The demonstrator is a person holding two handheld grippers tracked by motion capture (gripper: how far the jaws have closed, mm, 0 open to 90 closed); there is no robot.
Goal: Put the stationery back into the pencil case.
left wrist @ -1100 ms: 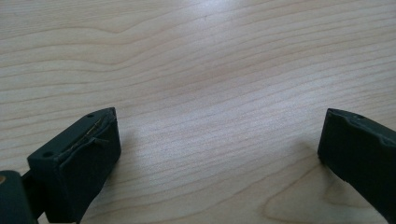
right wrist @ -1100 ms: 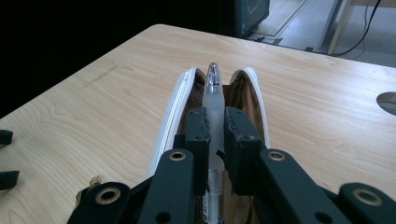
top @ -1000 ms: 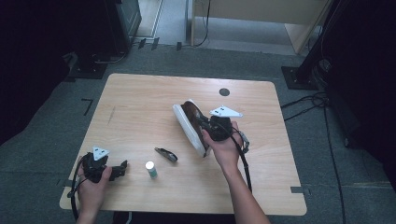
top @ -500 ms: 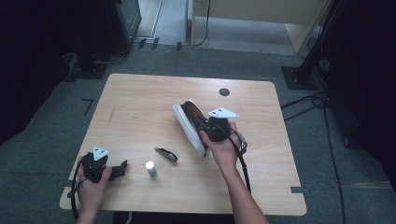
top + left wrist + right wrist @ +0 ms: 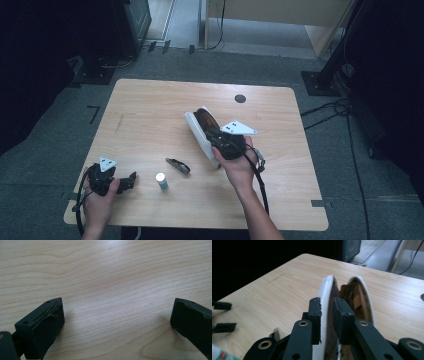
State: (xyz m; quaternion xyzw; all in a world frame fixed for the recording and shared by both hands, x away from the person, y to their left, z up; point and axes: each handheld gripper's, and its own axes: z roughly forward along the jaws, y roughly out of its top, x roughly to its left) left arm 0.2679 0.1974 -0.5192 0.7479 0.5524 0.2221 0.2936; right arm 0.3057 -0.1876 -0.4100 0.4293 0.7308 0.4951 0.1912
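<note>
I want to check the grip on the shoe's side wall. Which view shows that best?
The right gripper view: its fingers stand either side of the shoe's white wall, seen close. The high view shows the whole shoe tilted on the table, but the right gripper covers the contact.

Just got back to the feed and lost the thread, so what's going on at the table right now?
The right gripper is clamped on the near wall of a white shoe with a brown lining, at mid-table. Its jaws have just been easing open a little, though the pads are pressed on the wall. The left gripper rests open at the table's near left corner with nothing between its jaws. A small white bottle and a small dark object lie between them, untouched.
</note>
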